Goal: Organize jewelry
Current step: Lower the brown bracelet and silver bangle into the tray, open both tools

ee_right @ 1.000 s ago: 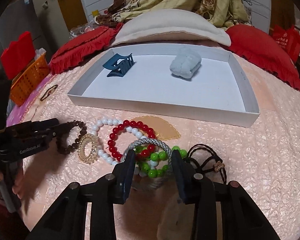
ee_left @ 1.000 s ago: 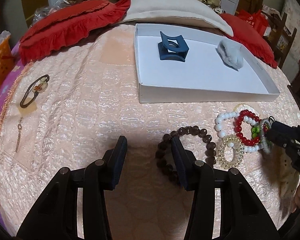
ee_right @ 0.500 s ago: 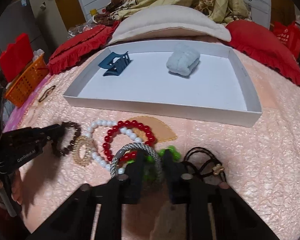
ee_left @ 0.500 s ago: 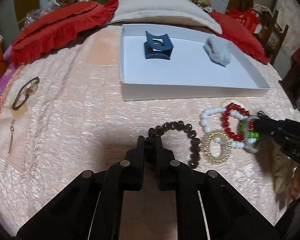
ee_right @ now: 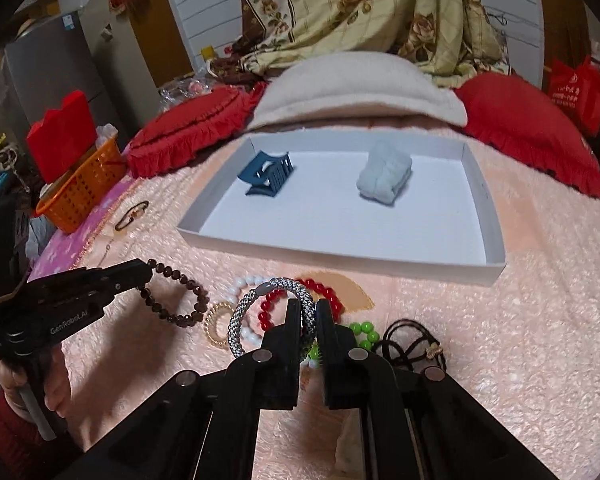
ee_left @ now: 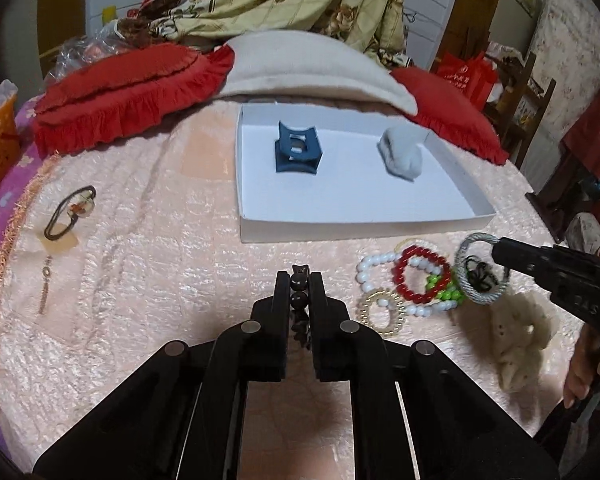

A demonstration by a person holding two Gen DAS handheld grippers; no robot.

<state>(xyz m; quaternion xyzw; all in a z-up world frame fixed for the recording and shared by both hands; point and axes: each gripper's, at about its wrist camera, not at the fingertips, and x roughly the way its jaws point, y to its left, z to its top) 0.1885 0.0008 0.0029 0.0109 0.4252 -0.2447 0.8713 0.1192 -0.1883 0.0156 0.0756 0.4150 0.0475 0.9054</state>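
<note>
Together, both grippers had hold of jewelry above the pink bedspread (ee_left: 148, 248). The left gripper (ee_left: 300, 284) had its jaws clamped on the dark bead bracelet (ee_right: 176, 296), which hung from its tip, clear of the bed in the right wrist view. The right gripper (ee_right: 308, 312) had its jaws pinched shut on the grey woven hair tie (ee_right: 260, 304), the loop standing up off the pile. Beneath them the white pearl bracelet (ee_left: 374, 270), red bead bracelet (ee_left: 420, 276), green beads (ee_left: 444, 290) and gold coil hair tie (ee_left: 382, 312) lay touching one another on the bedspread, just in front of the white tray (ee_left: 360, 230). Inside the tray sat a blue hair claw (ee_left: 298, 152) and a pale blue scrunchie (ee_left: 402, 156), well apart.
</note>
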